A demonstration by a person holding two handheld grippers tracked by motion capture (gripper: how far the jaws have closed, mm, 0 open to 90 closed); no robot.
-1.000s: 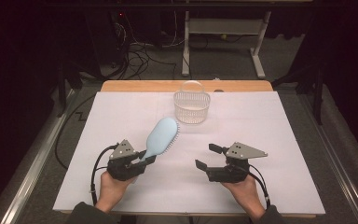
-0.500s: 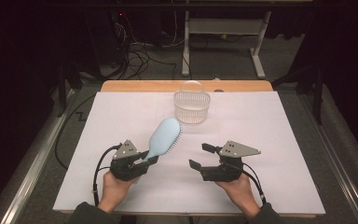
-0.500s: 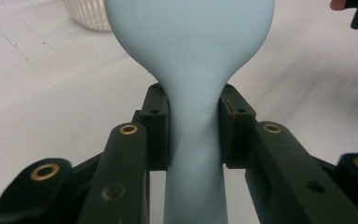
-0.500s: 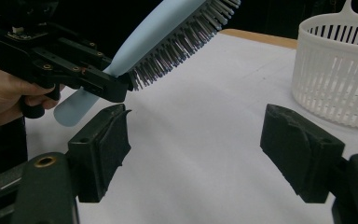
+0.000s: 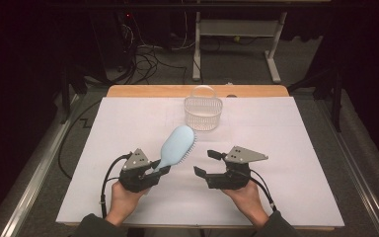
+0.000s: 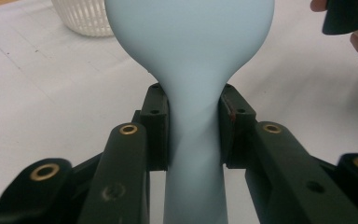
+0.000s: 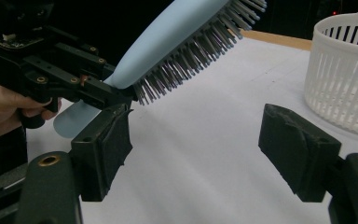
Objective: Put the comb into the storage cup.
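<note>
A light blue hairbrush (image 5: 177, 145) is held by its handle in my left gripper (image 5: 159, 170), head raised and tilted toward the far right, bristles to the right. In the left gripper view both pads press on the brush's narrow neck (image 6: 191, 46); the left gripper (image 6: 193, 126) is shut on it. My right gripper (image 5: 205, 163) stands open just right of the brush, its jaws pointing left; they have just been closing a little with nothing between them. In the right gripper view the bristles (image 7: 168, 42) hang above and left of the right gripper (image 7: 196, 140).
A white slotted basket (image 5: 203, 112) stands upright beyond the brush near the table's far edge, also at the right in the right gripper view (image 7: 345, 70). White paper (image 5: 286, 133) covers the table. Cables and a desk frame lie on the floor behind.
My right gripper has shifted left, closer to the brush. The left gripper and the brush have kept still.
</note>
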